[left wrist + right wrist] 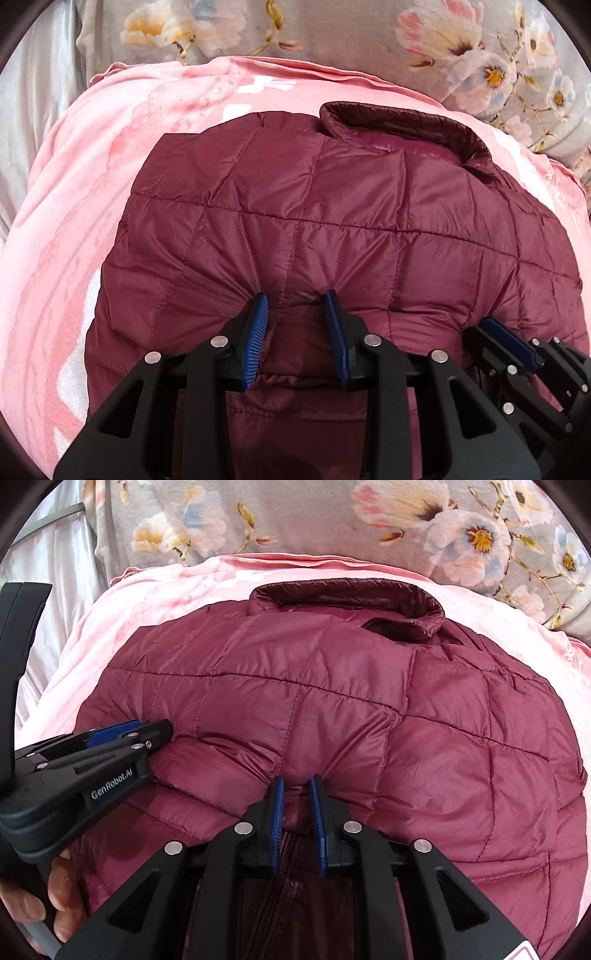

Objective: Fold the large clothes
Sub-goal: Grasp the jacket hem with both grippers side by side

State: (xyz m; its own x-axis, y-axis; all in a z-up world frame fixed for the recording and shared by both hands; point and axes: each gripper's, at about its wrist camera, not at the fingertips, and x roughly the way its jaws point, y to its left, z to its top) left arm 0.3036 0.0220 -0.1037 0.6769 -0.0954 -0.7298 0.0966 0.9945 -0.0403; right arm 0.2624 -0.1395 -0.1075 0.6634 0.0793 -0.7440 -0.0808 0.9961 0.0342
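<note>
A maroon quilted jacket point(332, 192) lies spread on a pink blanket, its collar point(406, 125) at the far side. My left gripper point(295, 295) is shut on a bunched fold of the jacket's near edge, with fabric puckered between the blue pads. Just to its right, my right gripper point(509, 339) bites the same edge. In the right wrist view the right gripper point(297, 780) pinches a narrower fold of the jacket point(369, 709), and the zipper point(286, 853) runs down between its fingers. The left gripper point(147, 734) shows at the left, held by a person's hand point(59, 890).
The pink blanket point(110, 147) reaches out past the jacket on the left and far sides. Floral grey bedding point(332, 33) lies beyond it. Shiny white fabric point(33, 92) hangs at the far left.
</note>
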